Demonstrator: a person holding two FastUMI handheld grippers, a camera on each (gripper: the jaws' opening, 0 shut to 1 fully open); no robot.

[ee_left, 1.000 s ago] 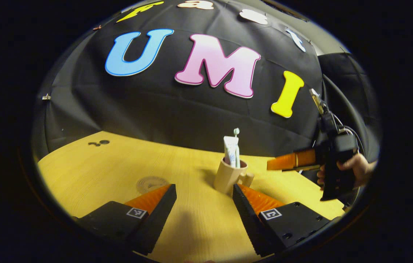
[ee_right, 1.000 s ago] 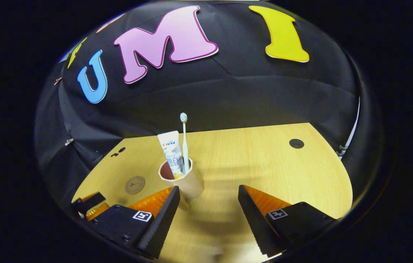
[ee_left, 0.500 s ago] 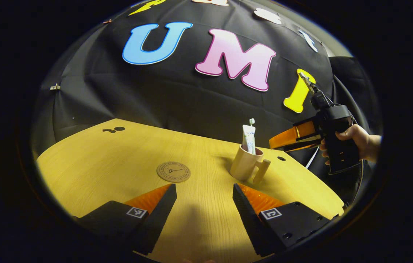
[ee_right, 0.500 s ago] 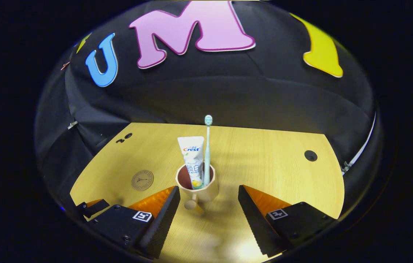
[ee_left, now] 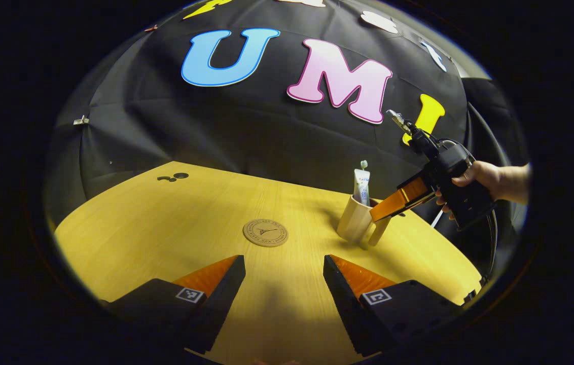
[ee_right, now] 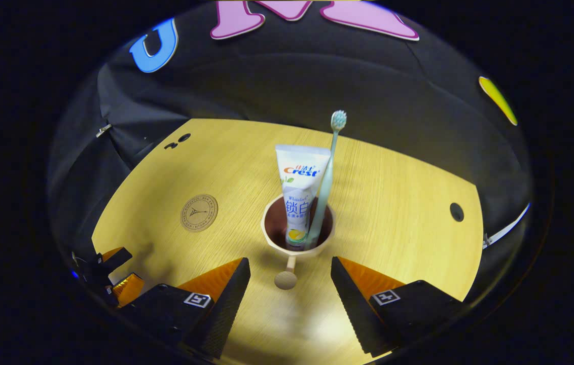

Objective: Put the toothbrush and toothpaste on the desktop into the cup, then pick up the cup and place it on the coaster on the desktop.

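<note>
A beige cup [ee_right: 298, 237] stands upright on the wooden desktop [ee_right: 393, 203], its handle [ee_right: 286, 278] toward my right gripper [ee_right: 290, 281]. Inside it stand a white toothpaste tube [ee_right: 299, 190] and a pale green toothbrush [ee_right: 328, 167]. My right gripper is open, tilted down above the cup, the handle between its fingers without contact. In the left gripper view the cup [ee_left: 355, 220] sits at the right, with the right gripper [ee_left: 393, 203] held by a hand just over its handle. The round brown coaster [ee_left: 265, 232] lies ahead of my open left gripper [ee_left: 284, 276], also in the right gripper view as the coaster [ee_right: 199, 213].
A dark cable hole [ee_right: 456, 211] marks the desktop to the right of the cup. Small dark holes [ee_left: 173, 177] sit near the far left edge. The black cloth wall [ee_left: 246, 126] closes off the back of the desktop.
My right gripper has come nearer and tipped down over the cup, the handle now between its fingers. My left gripper has drawn back leftward, so the coaster sits centred ahead of it.
</note>
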